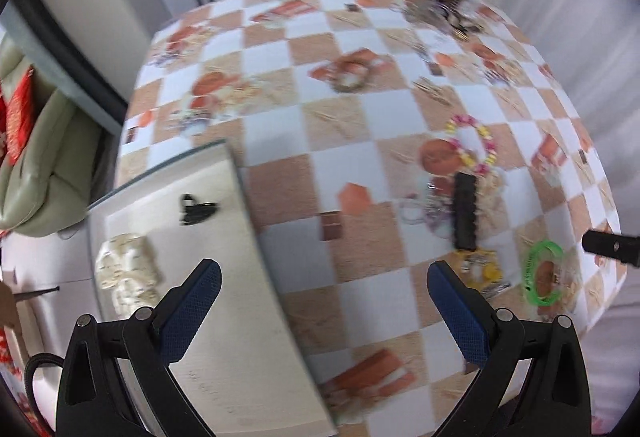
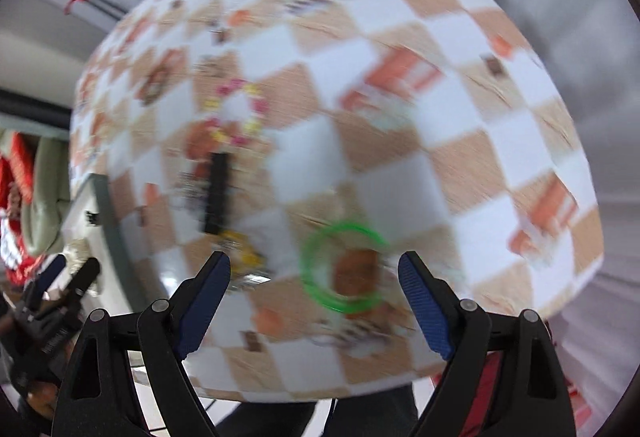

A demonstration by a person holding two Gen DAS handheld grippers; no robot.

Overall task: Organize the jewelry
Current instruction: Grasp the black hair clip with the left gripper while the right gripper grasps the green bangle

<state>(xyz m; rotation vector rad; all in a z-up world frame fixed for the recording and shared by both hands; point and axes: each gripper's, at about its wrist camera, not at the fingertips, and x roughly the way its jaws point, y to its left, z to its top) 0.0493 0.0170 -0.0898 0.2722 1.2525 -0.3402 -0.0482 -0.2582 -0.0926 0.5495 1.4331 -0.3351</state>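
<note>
Both jaws wide and empty: the right hand-held gripper (image 2: 314, 311) hangs over the green bracelet (image 2: 342, 267) on the checkered desk (image 2: 460, 165), while the left hand-held gripper (image 1: 324, 307) straddles the white tray's (image 1: 224, 317) edge.

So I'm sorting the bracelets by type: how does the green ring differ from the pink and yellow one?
The green ring is one smooth, plain band in a single colour; the pink and yellow bracelet is strung from separate beads in two colours. The green ring lies near the table's right edge, the beaded bracelet farther in, just beyond the black comb. Both lie flat on the checked tablecloth, untouched.
</note>
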